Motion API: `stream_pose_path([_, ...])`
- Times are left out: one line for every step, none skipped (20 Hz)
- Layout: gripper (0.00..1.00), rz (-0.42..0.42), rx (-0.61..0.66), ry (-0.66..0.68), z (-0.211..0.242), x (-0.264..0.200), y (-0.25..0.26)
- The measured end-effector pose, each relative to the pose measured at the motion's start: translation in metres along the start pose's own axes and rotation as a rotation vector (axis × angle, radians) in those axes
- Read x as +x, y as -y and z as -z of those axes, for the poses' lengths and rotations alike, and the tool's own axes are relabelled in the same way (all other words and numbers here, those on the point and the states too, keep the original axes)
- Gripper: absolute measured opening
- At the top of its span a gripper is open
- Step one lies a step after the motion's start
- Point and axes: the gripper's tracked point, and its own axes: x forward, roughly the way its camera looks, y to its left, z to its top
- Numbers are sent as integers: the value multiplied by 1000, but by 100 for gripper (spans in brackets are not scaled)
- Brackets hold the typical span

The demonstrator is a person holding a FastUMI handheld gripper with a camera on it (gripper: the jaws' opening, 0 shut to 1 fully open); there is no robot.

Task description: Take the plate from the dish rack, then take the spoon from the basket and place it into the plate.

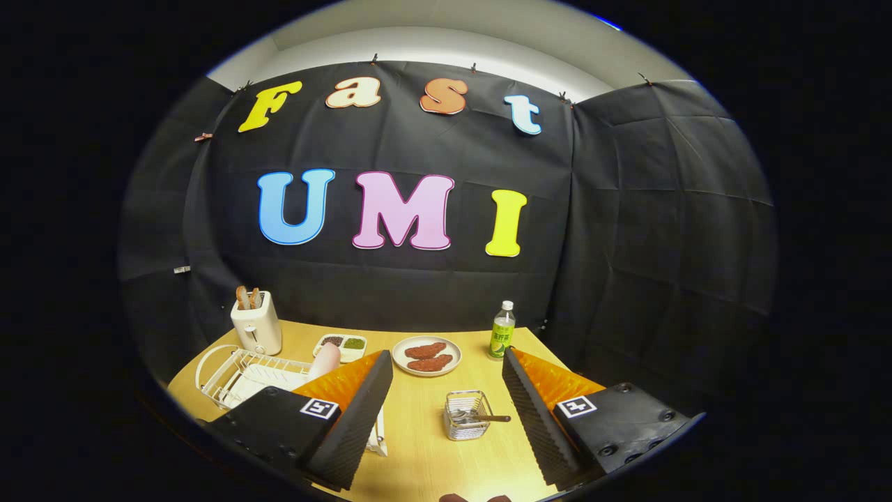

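wooden table (418, 446) – gripper (446, 418) wide open, empty, w/ spoon (481, 417) in basket (465, 414) between fingers.

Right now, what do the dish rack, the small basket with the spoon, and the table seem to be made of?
The dish rack looks like white-coated wire: thin bars with an even white surface. The basket, between the open fingers of the gripper, seems bare metal mesh, silvery and shiny. The spoon in it looks metallic, though its handle is darker. The table shows a pale wood grain, possibly laminate.
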Motion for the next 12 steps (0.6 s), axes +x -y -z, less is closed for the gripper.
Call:
stream_pose_path([97, -36, 12, -14, -2, 6, -16])
stream_pose_path([98, -61, 22, -20, -4, 10, -27])
stream_pose_path([98, -82, 26, -36, -6, 18, -40])
stream_pose_path([97, -96, 23, -60, 0, 26, -50])
stream_pose_path([98, -110, 16, -88, 6, 37, -66])
stream_pose_path([98, -119, 11, -103, 9, 42, -76])
stream_pose_path([98, -133, 2, -118, 13, 50, -90])
stream_pose_path([98, -152, -12, -129, 15, 57, -104])
stream_pose_path([98, -169, -30, -142, 20, 63, -117])
stream_pose_path([98, -183, -46, -158, 28, 70, -127])
stream_pose_path([98, -191, -61, -173, 34, 79, -136])
stream_pose_path([98, -198, -72, -192, 40, 86, -145])
